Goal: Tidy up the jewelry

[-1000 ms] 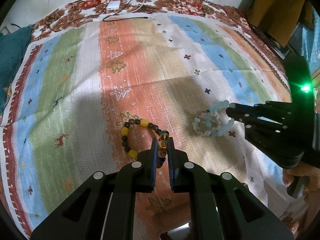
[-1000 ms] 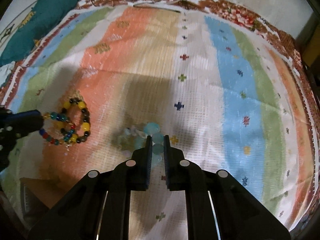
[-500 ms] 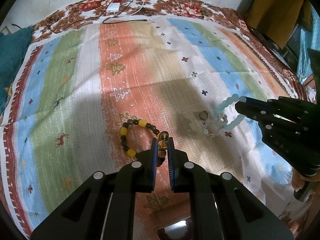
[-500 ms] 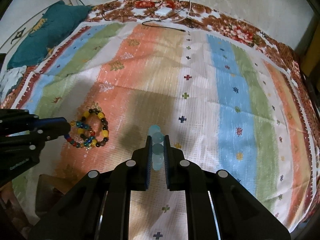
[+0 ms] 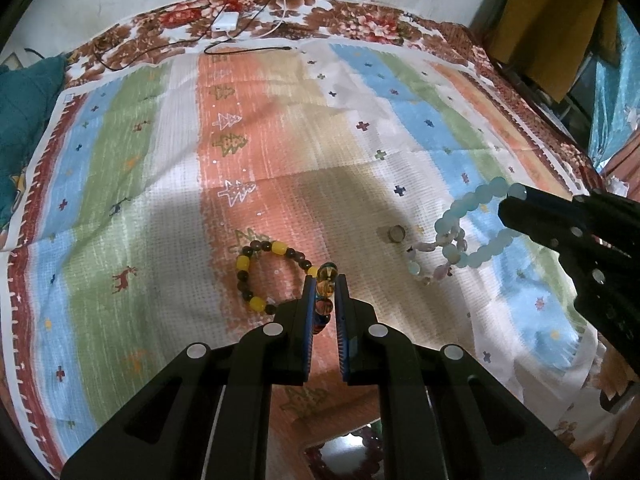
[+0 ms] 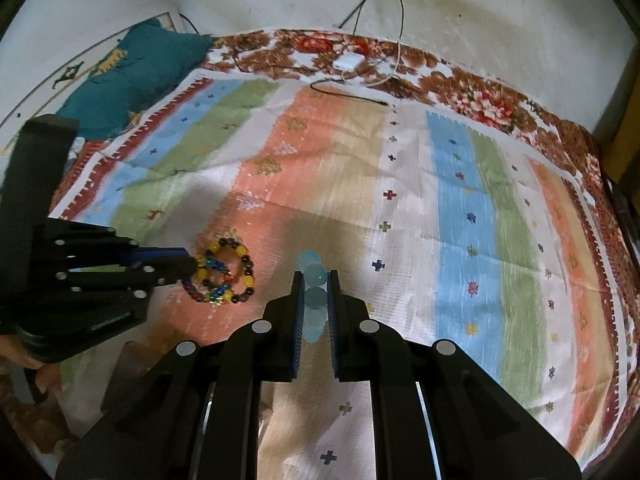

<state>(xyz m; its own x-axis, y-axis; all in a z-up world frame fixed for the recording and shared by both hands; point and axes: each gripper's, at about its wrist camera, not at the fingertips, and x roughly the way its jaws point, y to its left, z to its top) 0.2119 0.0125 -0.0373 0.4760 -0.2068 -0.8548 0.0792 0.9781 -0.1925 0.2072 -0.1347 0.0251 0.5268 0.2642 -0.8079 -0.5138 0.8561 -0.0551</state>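
In the left wrist view my left gripper (image 5: 325,280) is shut on the amber and multicolour bead bracelet (image 5: 326,276), low over the striped cloth (image 5: 280,152). A yellow-and-brown bead bracelet (image 5: 256,272) lies on the cloth just left of its tips. At the right, my right gripper (image 5: 507,203) holds a light blue bead bracelet (image 5: 464,212) off the cloth, and a pale pink-white bracelet (image 5: 434,254) hangs tangled from it. A small ring (image 5: 395,234) sits on the cloth between them. The right wrist view shows my right gripper (image 6: 315,276) shut on the blue beads (image 6: 314,298), with my left gripper (image 6: 192,266) at the bracelets (image 6: 224,276).
A white charger (image 5: 226,23) and cables lie at the far edge of the bed. A teal cushion (image 5: 24,112) is at the far left. A framed mirror-like item (image 5: 340,452) shows under my left gripper. A hand (image 6: 44,384) holds the left gripper.
My right gripper has risen with the light blue bracelet, pulling the pale bracelet up off the cloth and uncovering the small ring. The left gripper has stayed put on its bracelet.
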